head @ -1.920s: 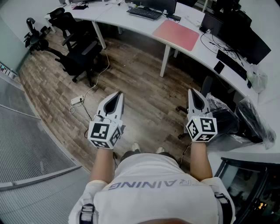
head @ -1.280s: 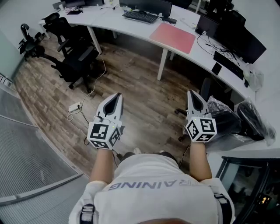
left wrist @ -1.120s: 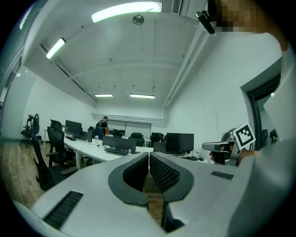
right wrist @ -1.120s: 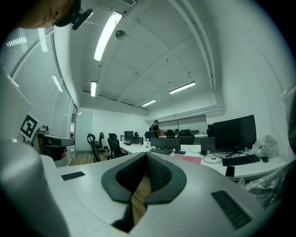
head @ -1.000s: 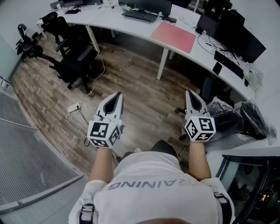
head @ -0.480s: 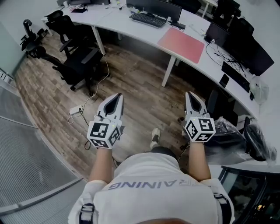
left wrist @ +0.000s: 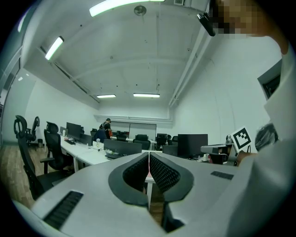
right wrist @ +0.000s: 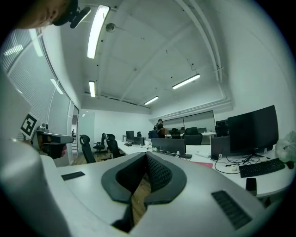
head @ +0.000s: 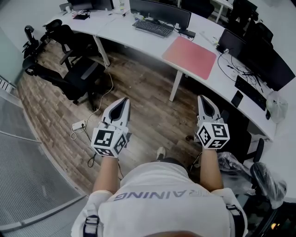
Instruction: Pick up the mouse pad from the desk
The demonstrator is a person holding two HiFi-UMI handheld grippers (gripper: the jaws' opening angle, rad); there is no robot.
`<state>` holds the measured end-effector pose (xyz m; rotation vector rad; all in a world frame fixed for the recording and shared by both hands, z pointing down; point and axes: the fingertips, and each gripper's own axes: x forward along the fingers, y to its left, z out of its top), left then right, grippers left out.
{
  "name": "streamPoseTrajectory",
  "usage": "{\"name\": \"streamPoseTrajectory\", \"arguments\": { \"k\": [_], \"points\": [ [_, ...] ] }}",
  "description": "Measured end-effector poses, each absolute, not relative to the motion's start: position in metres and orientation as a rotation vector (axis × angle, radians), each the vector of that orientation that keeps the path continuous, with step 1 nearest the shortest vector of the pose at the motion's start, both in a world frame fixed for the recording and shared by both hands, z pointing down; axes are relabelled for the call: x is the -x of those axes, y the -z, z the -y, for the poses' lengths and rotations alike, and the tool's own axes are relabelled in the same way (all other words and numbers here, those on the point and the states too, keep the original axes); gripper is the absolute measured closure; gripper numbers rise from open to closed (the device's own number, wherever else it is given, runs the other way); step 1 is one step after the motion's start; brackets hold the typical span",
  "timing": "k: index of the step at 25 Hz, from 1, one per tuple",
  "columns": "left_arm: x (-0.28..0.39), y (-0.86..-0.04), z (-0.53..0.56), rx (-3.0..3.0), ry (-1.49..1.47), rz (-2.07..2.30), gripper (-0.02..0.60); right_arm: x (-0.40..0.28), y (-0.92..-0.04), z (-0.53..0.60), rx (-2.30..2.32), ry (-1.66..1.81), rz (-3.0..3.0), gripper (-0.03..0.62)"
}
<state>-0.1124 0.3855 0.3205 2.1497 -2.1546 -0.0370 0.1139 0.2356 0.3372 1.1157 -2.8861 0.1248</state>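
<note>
An open-plan office: long white desks (head: 138, 34), monitors (head: 159, 9), swivel chairs (head: 76, 76).

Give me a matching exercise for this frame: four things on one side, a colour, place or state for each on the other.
Things:
1. mouse pad
2. keyboard
3. power strip
4. left gripper

Descriptions:
a. shut, nothing between the jaws
b. lying on the floor
c. pink
d. black

Pairs: 1-c, 2-d, 3-b, 4-a
</note>
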Motion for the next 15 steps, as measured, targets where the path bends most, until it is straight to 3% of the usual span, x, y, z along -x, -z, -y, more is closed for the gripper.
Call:
{"name": "streamPoseTrajectory", "arguments": {
  "k": [15],
  "points": [
    [0.082,-0.328,-0.217,-2.239,-0.026,2.061,0.546,-0.137,-0.379,-0.103,-1.174,-0.271,2.839,0.571]
  ]
}}
